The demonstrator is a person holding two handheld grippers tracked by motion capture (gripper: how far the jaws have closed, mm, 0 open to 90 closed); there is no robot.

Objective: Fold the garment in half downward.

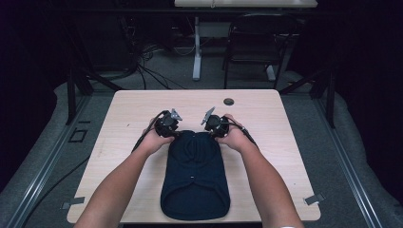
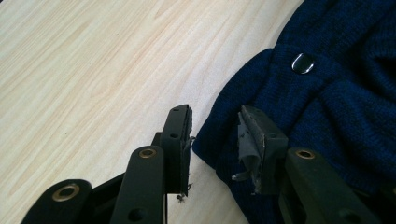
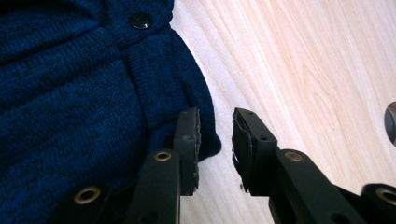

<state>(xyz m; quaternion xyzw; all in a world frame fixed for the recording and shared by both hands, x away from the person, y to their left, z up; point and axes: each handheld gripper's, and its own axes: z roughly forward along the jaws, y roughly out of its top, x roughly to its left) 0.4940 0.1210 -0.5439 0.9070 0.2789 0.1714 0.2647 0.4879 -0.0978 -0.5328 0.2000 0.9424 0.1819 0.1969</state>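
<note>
Navy knit garment (image 1: 195, 178) on table (image 1: 266, 142)

Dim, dark-edged high view; bright, sharp gripper views with blurred near jaws

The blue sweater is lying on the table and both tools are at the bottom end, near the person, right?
Not quite. The blue sweater is on the table, but the left tool and right tool are at its far end, as the high view shows.

One navy knit garment (image 1: 195, 178) (two snap buttons), two grippers.
</note>
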